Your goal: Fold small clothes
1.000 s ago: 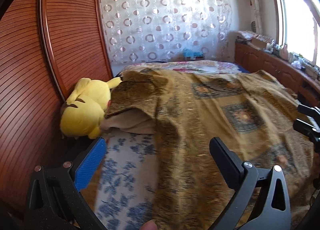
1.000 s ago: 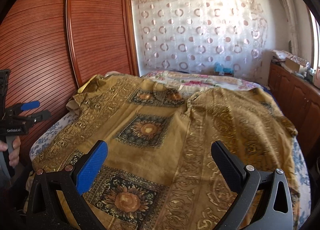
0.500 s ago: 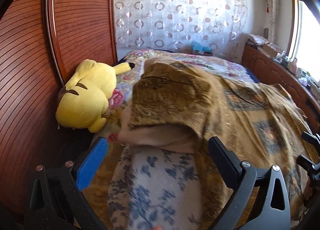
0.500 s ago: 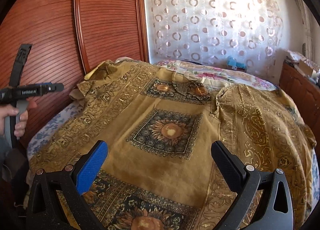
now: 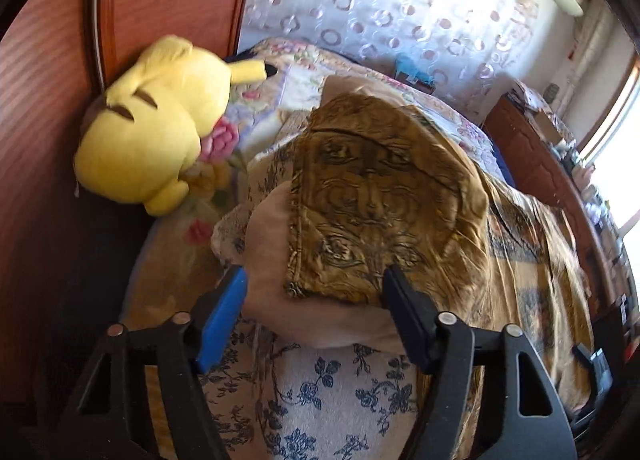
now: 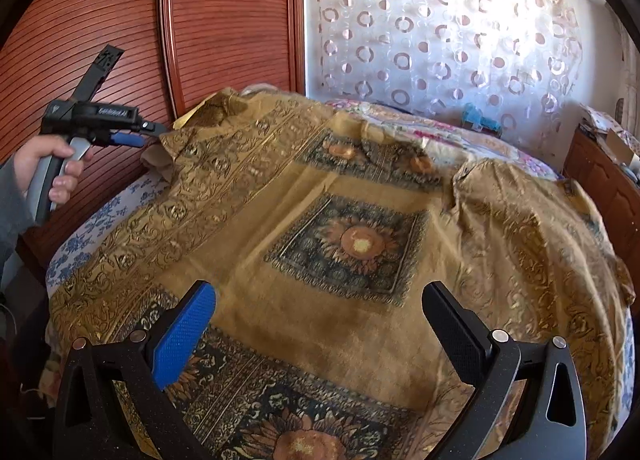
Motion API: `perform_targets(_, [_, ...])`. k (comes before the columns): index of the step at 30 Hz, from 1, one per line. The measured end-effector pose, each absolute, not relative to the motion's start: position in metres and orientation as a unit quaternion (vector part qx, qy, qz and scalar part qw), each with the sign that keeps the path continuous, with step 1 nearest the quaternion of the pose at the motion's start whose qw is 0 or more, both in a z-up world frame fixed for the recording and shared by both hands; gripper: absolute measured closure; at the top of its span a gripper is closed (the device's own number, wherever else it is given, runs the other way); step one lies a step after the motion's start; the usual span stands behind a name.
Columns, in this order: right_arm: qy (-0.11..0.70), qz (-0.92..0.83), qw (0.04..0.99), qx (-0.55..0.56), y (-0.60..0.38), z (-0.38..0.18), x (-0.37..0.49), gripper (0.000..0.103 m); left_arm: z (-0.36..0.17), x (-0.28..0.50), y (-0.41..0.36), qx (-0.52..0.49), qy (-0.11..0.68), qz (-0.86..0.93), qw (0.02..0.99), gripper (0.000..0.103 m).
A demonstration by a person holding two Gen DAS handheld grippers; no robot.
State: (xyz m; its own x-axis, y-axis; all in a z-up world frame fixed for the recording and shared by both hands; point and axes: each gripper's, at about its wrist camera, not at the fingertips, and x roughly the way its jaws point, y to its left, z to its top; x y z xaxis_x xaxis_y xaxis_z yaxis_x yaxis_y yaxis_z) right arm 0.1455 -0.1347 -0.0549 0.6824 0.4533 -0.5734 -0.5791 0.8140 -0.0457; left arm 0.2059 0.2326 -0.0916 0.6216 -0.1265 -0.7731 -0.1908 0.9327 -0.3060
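Observation:
A golden-brown patterned shirt [image 6: 344, 227] with sunflower squares lies spread over the bed. In the left wrist view its left sleeve [image 5: 376, 203] bulges up, pale inner side showing at the cuff. My left gripper [image 5: 316, 292] is open, its jaws standing either side of the sleeve end, close to it. It also shows in the right wrist view [image 6: 132, 135] at the shirt's far left edge. My right gripper [image 6: 316, 316] is open and empty, hovering over the shirt's lower body.
A yellow plush toy [image 5: 148, 131] lies by the wooden wardrobe doors [image 6: 224, 19] on the left. A blue-flowered sheet [image 5: 320, 392] covers the bed under the shirt. A circle-patterned curtain [image 6: 440, 43] hangs behind, and a wooden cabinet [image 6: 604, 175] runs along the right.
My left gripper has moved forward up to the sleeve, which now sits between its jaws. My right gripper has moved a little forward over the shirt body.

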Motion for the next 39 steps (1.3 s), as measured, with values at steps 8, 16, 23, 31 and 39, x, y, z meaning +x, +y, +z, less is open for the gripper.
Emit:
perform_targets(8, [0.283, 0.288, 0.907, -0.118, -0.130, -0.058, 0.146, 0.000, -0.095, 0.209, 0.231, -0.182, 0.433, 0.015, 0.883, 0.060])
perform_targets(16, [0.278, 0.287, 0.910, -0.108, -0.133, -0.060, 0.146, 0.000, -0.076, 0.213, 0.218, -0.116, 0.423, 0.010, 0.898, 0.095])
perform_targets(23, [0.280, 0.288, 0.910, -0.100, -0.136, -0.060, 0.145, 0.000, -0.051, 0.213, 0.211, -0.083, 0.406, -0.001, 0.910, 0.095])
perform_targets(31, [0.283, 0.289, 0.910, -0.089, -0.141, -0.059, 0.148, 0.000, -0.020, 0.214, 0.167, -0.064, 0.379, -0.067, 0.921, 0.096])
perform_targets(39, [0.288, 0.279, 0.914, -0.062, -0.156, -0.057, 0.151, 0.000, -0.001, 0.197, 0.063, 0.022, 0.374, -0.175, 0.910, 0.096])
